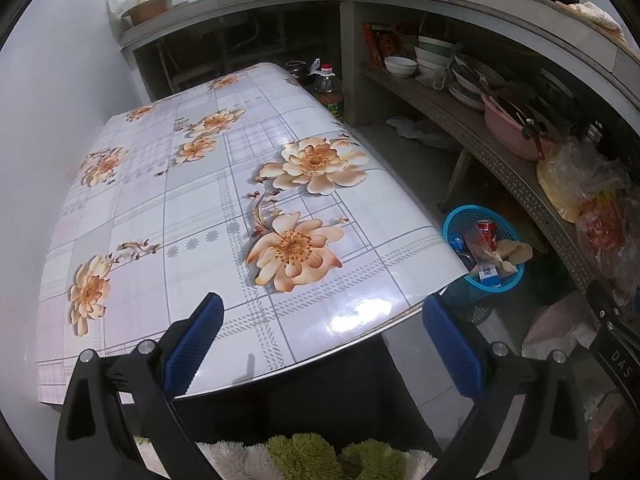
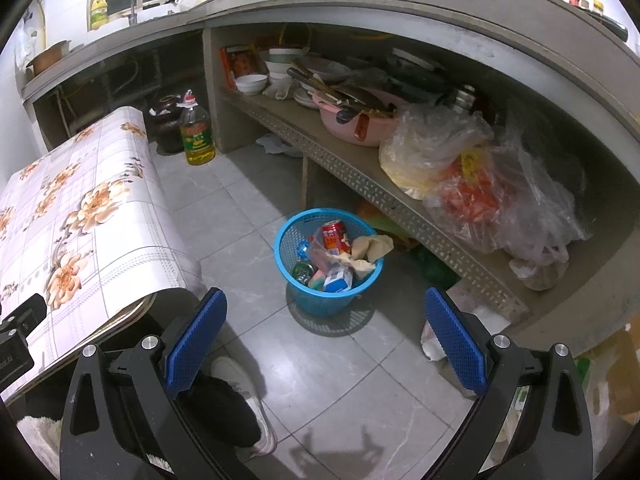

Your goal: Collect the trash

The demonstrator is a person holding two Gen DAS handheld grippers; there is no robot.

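Note:
A blue plastic basket (image 2: 298, 300) stands on the tiled floor and holds trash: a red can (image 2: 335, 235), crumpled paper (image 2: 372, 249), a small carton (image 2: 338, 280) and wrappers. It also shows in the left wrist view (image 1: 454, 220), beyond the corner of the floral-cloth table (image 1: 168, 216). My left gripper (image 1: 322, 334) is open and empty above the table's near edge. My right gripper (image 2: 326, 336) is open and empty above the floor, just in front of the basket.
A low shelf (image 2: 360, 176) on the right carries a pink basin (image 2: 360, 128), bowls and plastic bags (image 2: 480, 184). An oil bottle (image 2: 196, 132) stands on the floor at the back. A person's shoe (image 2: 248, 400) is below the right gripper. The table (image 2: 80, 220) is to the left.

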